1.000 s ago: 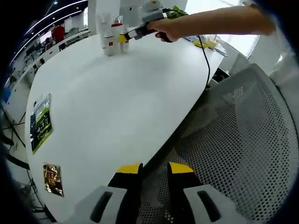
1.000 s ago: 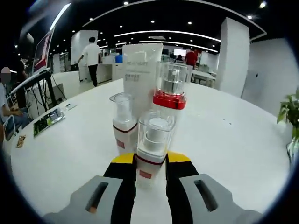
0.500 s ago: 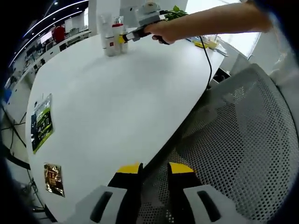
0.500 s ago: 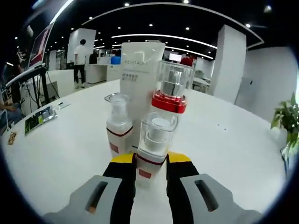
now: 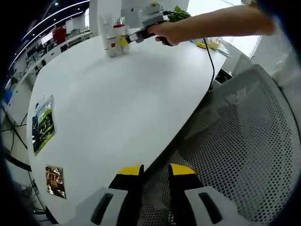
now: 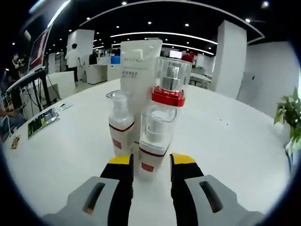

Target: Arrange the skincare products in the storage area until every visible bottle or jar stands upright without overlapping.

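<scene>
Right gripper [image 6: 150,162], yellow-tipped jaws parted, flanking without evident contact the base of a small clear-capped pump bottle with red band and red label [image 6: 154,141], upright on the round white table [image 6: 61,155]. Directly behind, toward 12 o'clock: taller bottle with clear cap and red collar [image 6: 169,89]; at 11 o'clock, tall white squeeze tube with grey lettering [image 6: 138,80]; at 10 o'clock of the jaws, short white bottle with clear cap and red band [image 6: 120,125]. All four upright, tightly clustered; whether touching, impossible to tell.

In the left gripper view, same cluster [image 5: 114,35] far off at 11 o'clock across the table, with the right gripper [image 5: 126,39] held against it by a hand [image 5: 165,32]. Left gripper [image 5: 155,170], jaws narrowly apart and holding nothing, hanging over the table edge beside a grey mesh chair back [image 5: 244,150].

Handling, as judged: rigid, smooth plastic, light, top-heavy under the tall cap, hence prone to tipping and to knocking neighbours. Best taken low on the labelled body, below the cap, with light squeeze; cap likely loose, unsuitable as a hold
</scene>
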### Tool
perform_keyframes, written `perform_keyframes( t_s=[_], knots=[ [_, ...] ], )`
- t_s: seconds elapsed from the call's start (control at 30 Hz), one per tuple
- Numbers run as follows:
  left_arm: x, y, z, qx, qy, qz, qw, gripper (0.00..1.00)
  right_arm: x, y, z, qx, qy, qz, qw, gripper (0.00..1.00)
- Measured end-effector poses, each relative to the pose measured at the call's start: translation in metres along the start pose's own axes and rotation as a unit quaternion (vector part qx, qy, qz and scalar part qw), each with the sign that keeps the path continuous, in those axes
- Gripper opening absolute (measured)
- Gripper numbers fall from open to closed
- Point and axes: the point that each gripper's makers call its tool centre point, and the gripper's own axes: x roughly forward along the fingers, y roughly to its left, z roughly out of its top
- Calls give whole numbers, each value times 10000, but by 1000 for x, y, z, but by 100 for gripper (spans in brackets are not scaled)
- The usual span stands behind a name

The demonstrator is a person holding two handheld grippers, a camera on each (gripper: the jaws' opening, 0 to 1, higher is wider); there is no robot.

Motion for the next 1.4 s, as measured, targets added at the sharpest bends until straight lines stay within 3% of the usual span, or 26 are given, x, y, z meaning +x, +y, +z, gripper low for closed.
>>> perform_keyframes(
  t_s=[0.2, 0.67, 0.87, 1.03, 1.13, 1.27, 1.4],
  knots=[
    [0, 0, 0, 17, 8, 0, 10000, 22, -8, -2, -7, -4, 76, 85, 9999, 18],
    [0, 2, 0, 43, -19, 46, 10000, 22, -9, 2, 2, 24, 20, 187, 9998, 15],
    [1, 3, 1, 54, -30, 68, 10000, 22, -8, 2, -1, -176, 136, 227, 9995, 11],
    [-1, 4, 2, 76, -58, 93, 9999, 22, -10, 0, -2, -158, 132, 230, 9995, 13],
    [-1, 4, 2, 95, -71, 110, 9999, 22, -15, -1, -5, -37, 175, 238, 9996, 15],
    [-2, 5, 5, 128, -142, 140, 9997, 22, -22, 5, -21, 220, 361, 409, 9983, 8],
    [-3, 5, 10, 94, -266, 164, 9995, 22, -38, 36, -39, 586, 548, 851, 9931, 15]
  ],
)
